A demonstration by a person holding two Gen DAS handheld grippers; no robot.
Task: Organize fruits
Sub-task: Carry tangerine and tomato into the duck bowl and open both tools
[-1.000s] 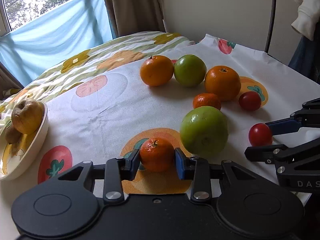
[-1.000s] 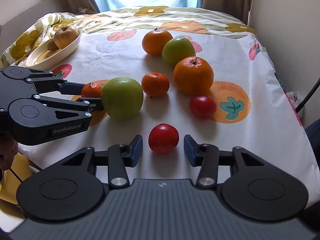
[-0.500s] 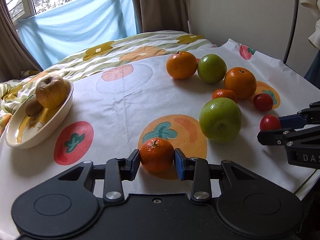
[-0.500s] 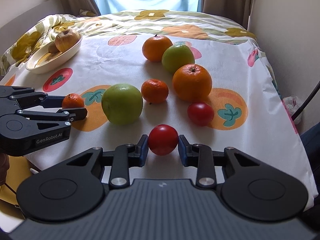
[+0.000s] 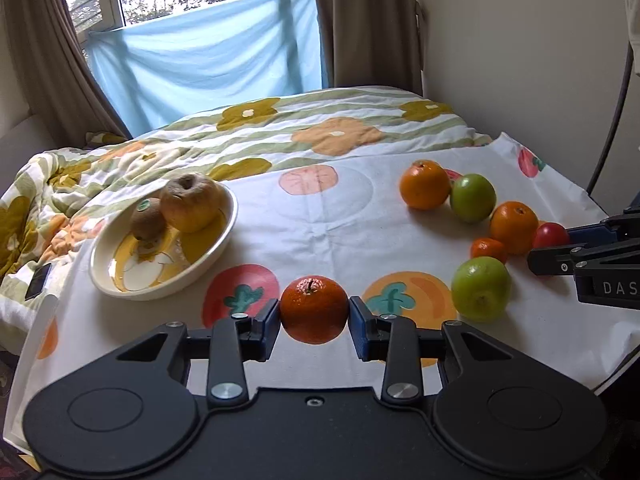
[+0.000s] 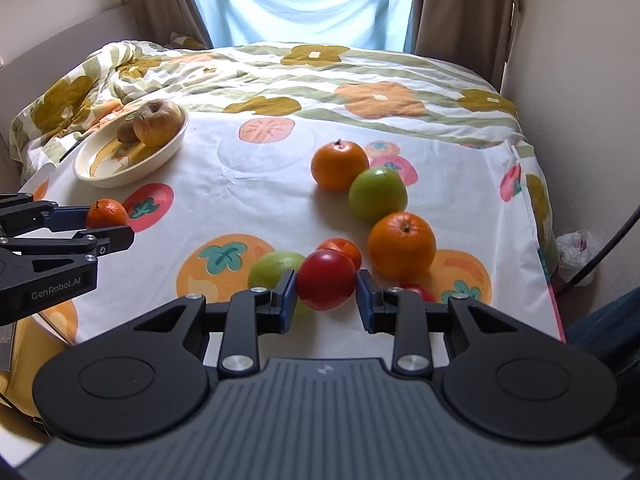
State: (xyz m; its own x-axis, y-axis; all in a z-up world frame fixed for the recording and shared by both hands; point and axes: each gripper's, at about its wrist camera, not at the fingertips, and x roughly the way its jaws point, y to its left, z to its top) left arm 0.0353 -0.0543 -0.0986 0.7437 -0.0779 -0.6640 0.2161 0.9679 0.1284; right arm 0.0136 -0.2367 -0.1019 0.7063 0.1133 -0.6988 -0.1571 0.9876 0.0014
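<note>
My left gripper point(image 5: 314, 316) is shut on a small mandarin point(image 5: 314, 309) and holds it above the fruit-print cloth. My right gripper point(image 6: 326, 294) is shut on a red tomato point(image 6: 326, 279), lifted over the cloth. From the right wrist view the left gripper point(image 6: 106, 224) shows at the left edge with the mandarin point(image 6: 105, 213). On the cloth lie two oranges point(image 6: 339, 165) point(image 6: 401, 243), two green apples point(image 6: 377, 193) point(image 6: 274, 270), another mandarin point(image 6: 342, 249) and a second tomato point(image 6: 418, 291), partly hidden behind my right fingers. A cream bowl point(image 5: 120, 276) at the left holds a brownish apple point(image 5: 192, 202) and a kiwi point(image 5: 147, 218).
A flowered quilt point(image 6: 360, 76) covers the bed behind the cloth. Curtains and a blue sheet point(image 5: 208, 56) hang at the window. A wall runs along the right. A dark phone point(image 5: 38, 280) lies left of the bowl. A white plastic bag point(image 6: 576, 248) sits on the floor at the right.
The right gripper closed on the tomato and lifted it. The left gripper rose with the mandarin and swung left, bringing the bowl further into view.
</note>
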